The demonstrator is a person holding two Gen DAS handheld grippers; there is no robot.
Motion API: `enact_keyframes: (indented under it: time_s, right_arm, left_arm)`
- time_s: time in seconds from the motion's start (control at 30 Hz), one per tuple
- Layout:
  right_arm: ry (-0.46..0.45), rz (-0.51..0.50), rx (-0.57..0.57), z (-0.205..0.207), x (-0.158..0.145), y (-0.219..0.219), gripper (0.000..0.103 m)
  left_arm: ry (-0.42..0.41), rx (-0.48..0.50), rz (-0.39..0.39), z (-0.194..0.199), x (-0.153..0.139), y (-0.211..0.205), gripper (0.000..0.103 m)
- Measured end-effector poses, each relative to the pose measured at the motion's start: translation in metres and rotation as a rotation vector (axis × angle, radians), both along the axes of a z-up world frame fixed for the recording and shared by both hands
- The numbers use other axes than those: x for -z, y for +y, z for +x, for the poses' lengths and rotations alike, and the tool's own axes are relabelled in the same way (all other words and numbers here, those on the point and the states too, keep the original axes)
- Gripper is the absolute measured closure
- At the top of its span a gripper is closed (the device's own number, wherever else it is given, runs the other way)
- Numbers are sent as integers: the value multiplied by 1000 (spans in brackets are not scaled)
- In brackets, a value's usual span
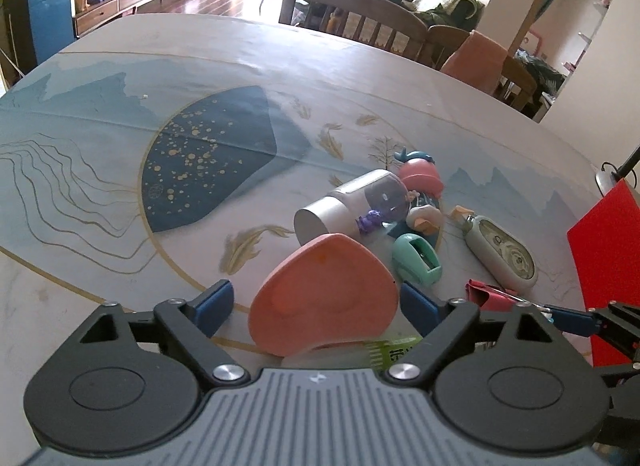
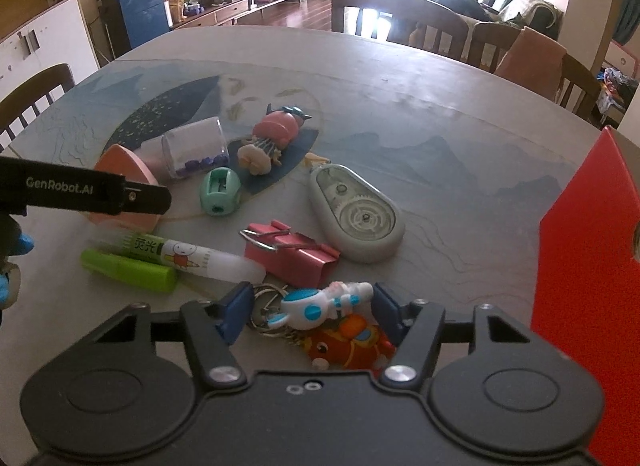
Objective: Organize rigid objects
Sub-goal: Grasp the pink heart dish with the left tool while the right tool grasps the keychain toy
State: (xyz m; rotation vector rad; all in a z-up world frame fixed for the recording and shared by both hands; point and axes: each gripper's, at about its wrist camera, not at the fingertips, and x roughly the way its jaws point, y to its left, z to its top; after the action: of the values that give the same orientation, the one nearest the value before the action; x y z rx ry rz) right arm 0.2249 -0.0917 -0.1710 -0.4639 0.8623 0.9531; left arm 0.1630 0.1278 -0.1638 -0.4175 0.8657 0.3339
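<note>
Tabletop lies bare leftward; both fingers spread, around pink block and keychain.

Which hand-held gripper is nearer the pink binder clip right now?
Right. The right hand-held gripper straddles a toy keychain just in front of the pink binder clip; the left hand-held gripper sits around the pink heart-shaped block, farther away.
</note>
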Motion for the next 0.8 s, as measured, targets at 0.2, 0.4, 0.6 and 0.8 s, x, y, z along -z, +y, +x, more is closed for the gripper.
enact_keyframes:
  time_s: [0.2,0.4,0.6,0.8]
  right_arm:
    - [-8,-2,7,-2,0,0,46]
    - [-15,3,15,-4,-2,-3,47]
    - [-16,20,36,-8,-9,-8,47]
    - [5,35,58,-11,-22,-15,69]
  left_arm:
    - [15,-11,9,-3,0,-1,15]
    - [2,21,38,-3,0,-7,28]
    - [5,37,46,-3,-1,-8,28]
    - [-12,74,41,-8,-11,-8,28]
